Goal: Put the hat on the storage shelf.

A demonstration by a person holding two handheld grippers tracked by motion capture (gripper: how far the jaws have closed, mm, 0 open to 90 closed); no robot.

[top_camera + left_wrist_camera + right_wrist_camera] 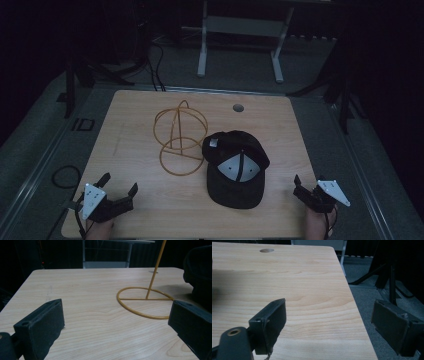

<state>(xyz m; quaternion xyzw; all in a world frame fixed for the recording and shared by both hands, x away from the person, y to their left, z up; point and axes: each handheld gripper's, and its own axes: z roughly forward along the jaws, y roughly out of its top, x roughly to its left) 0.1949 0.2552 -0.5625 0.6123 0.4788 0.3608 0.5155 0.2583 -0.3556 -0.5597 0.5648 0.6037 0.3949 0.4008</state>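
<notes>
A black cap (235, 172) with a grey panel lies on the wooden table (135, 110), right of centre. A yellow wire stand (179, 135) with a ring base and a hoop top rises just left of it, touching or nearly touching the cap. My left gripper (120, 183) rests open at the front left corner, empty. The left gripper view shows its pads (42, 325) wide apart, with the stand's base ring (145, 300) and the cap's dark edge (200, 270) ahead. My right gripper (306, 186) is open and empty at the front right edge, right of the cap.
A round cable hole (238, 107) sits near the table's far edge, also visible as the hole (267, 250). The table's right edge (352, 302) runs between the right jaws, with grey floor (372, 297) beyond. A white desk frame (240, 40) and dark tripod legs stand behind.
</notes>
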